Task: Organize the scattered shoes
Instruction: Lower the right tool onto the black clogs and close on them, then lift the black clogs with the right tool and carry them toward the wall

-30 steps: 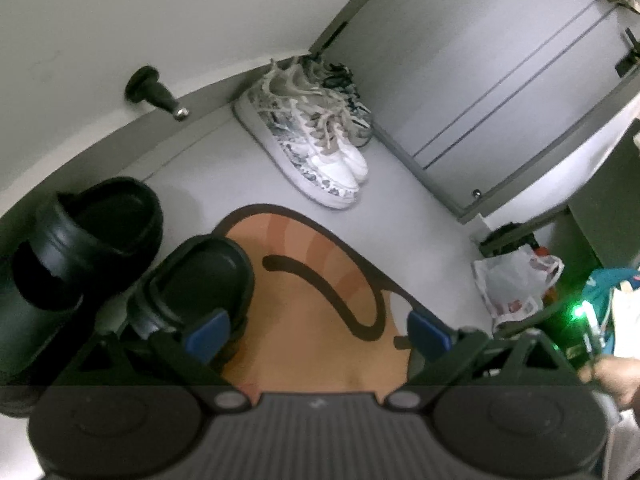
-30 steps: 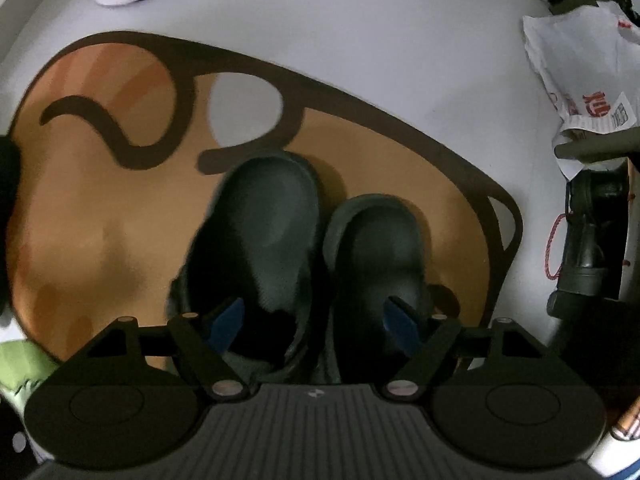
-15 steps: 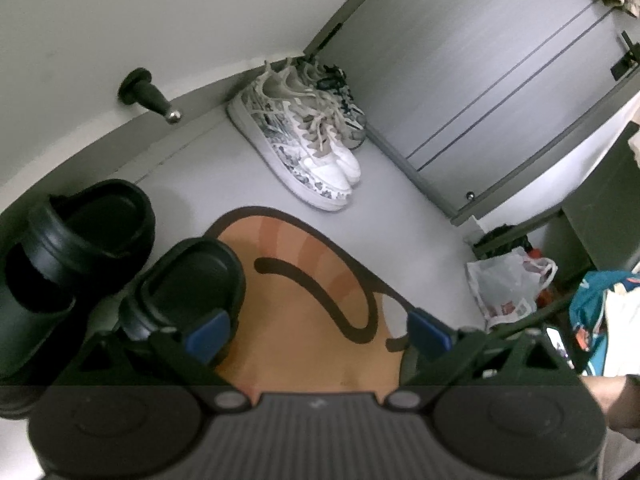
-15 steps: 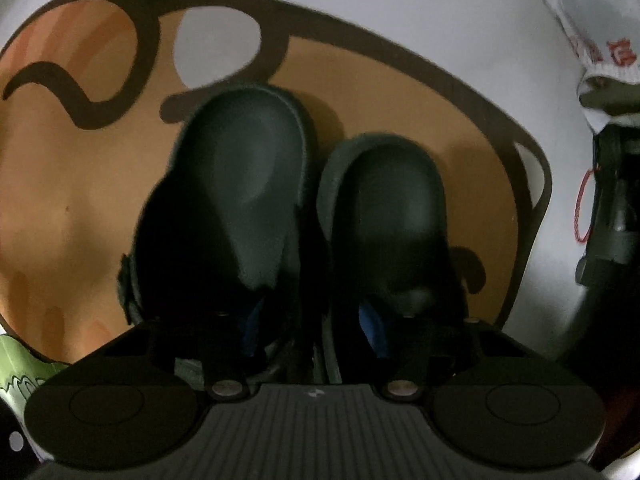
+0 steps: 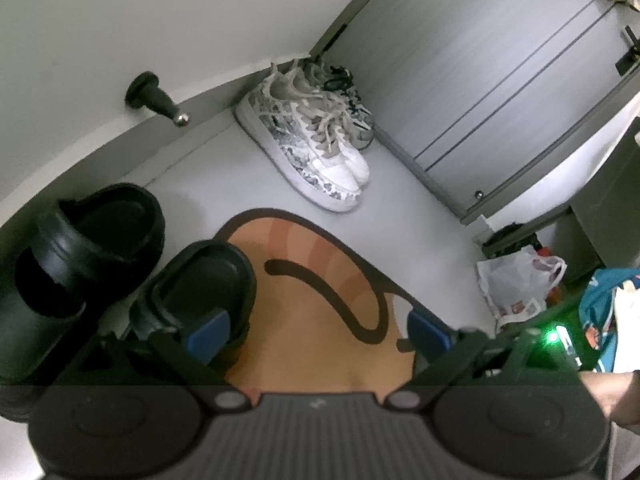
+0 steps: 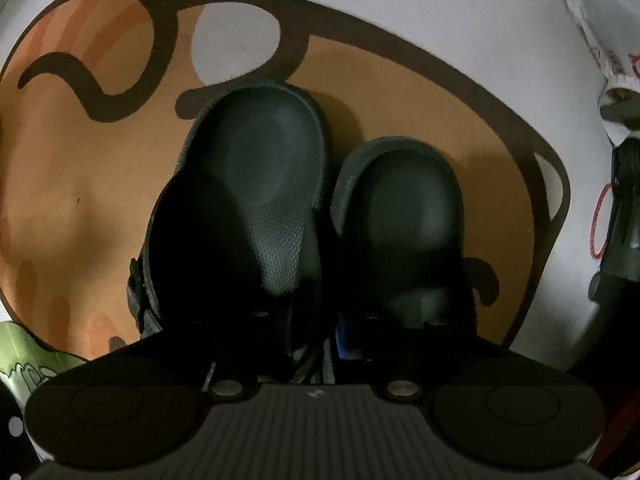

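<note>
Left wrist view
Left gripper [image 5: 316, 330]: jaws spread wide over the mat, holding nothing; one blue pad sits just beside a sandal's rim.
Black sandals [image 5: 120, 264]: two chunky moulded slides with thick rounded rims and broad straps; one lies on the floor by the wall, the other at the mat's edge.
Sneakers [image 5: 312, 140]: white and grey patterned pair with pale, loose laces, parked side by side in the corner beside the door, with a second darker pair behind them.
Mat [image 5: 320, 292]: flat, orange with dark brown curved lines.
Also there: a black doorstop [image 5: 154, 98] on the wall and a crumpled plastic bag [image 5: 520, 284] on the pale floor.

Right wrist view
Right gripper [image 6: 312, 340]: jaws drawn in between the heels of the two clogs; it looks pinched on their inner walls, but shadow hides the contact, so I cannot tell.
Dark clogs [image 6: 316, 208]: smooth rounded toes, fine pebbled texture toward the heel, touching each other on the mat.

Step in hand: likely taking the clogs as a pair.
Next move: probably lift both together, keeping them level so neither slips, and carry them toward the wall row.
</note>
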Demonstrator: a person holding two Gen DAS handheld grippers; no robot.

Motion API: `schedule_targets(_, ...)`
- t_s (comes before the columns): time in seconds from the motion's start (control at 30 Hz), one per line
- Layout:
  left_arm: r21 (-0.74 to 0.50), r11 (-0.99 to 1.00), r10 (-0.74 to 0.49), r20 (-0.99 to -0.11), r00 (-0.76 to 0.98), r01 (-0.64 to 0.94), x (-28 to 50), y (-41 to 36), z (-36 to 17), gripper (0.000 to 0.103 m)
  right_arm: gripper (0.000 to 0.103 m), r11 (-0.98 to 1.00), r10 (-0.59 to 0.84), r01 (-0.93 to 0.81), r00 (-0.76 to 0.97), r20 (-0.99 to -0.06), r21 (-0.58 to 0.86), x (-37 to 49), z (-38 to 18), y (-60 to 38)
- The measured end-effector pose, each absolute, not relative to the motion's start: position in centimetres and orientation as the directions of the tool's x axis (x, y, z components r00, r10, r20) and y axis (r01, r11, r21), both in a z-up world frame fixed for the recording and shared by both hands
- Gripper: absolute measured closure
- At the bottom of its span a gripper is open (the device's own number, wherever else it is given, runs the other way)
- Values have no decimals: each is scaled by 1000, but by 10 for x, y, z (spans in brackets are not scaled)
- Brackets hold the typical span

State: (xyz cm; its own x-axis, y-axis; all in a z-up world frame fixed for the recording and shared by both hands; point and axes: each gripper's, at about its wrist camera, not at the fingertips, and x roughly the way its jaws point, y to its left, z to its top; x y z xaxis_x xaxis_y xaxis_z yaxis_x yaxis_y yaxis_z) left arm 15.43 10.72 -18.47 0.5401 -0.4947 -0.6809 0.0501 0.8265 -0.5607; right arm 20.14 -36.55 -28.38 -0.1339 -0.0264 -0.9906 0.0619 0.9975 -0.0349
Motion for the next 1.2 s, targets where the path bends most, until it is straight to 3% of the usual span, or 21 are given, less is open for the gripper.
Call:
schedule_targets(0.7, -556, 830, -489, -694, 529, 37, 155, 107, -188, 6, 86, 989, -43, -130, 201, -979, -71, 253, -223, -329)
schedule_targets(0.8, -559, 828, -487, -695, 529, 26, 154, 109, -188, 6, 98, 984, -29, -166, 236, -971, -69, 259, -216, -320)
schedule_targets(0.9, -557, 831, -477, -697, 535, 15, 155, 111, -187, 6, 99, 973, -8, -222, 272, -962, -71, 259, -207, -307)
schedule_targets(1.2, -549, 836, -468, -695, 545, 18, 153, 113, -184, 6, 97, 960, -33, -263, 246, -969, -99, 276, -214, -289)
